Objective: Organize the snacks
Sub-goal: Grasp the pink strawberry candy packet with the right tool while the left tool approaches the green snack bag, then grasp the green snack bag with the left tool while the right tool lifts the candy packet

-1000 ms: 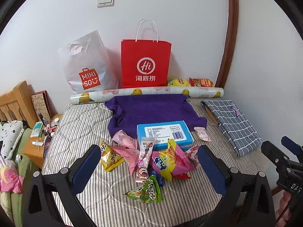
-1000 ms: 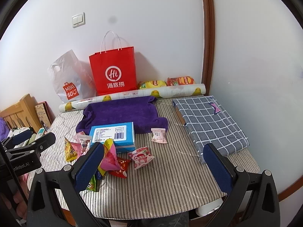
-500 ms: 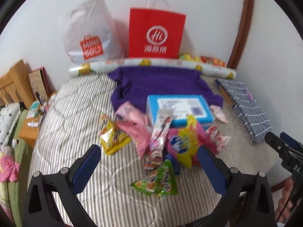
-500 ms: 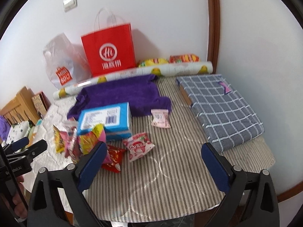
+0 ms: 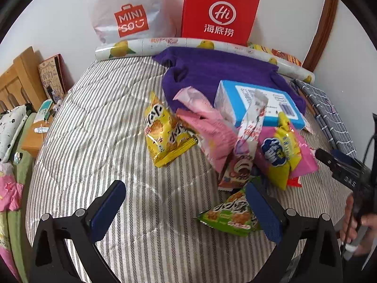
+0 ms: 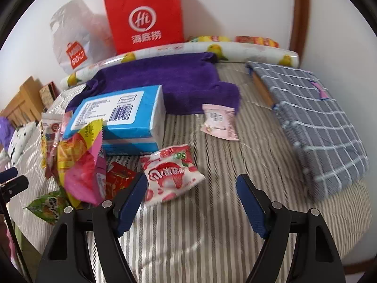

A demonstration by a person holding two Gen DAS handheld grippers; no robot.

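Several snack packets lie in a heap on a striped table cover [image 5: 99, 122]. In the left wrist view a yellow packet [image 5: 165, 134], pink packets [image 5: 207, 127], a yellow-and-pink packet [image 5: 280, 151] and a green packet [image 5: 231, 212] lie before a blue box [image 5: 259, 103]. My left gripper [image 5: 186, 207] is open and empty just above the green packet. In the right wrist view my right gripper [image 6: 192, 200] is open and empty, close to a red-and-white lychee packet [image 6: 169, 176]. A small pink packet [image 6: 219, 121] lies apart, right of the blue box [image 6: 117, 115].
A purple towel [image 6: 169, 80], a paper roll [image 5: 212, 46], a red paper bag [image 5: 219, 11] and a white plastic bag [image 5: 129, 11] stand by the back wall. A grey checked pouch [image 6: 313, 118] lies at the right. A wooden headboard [image 5: 18, 82] stands at the left.
Both grippers have moved down and forward toward the snack heap, so the packets look much larger. The right gripper's jaws stand narrower than before. Nothing has been picked up.
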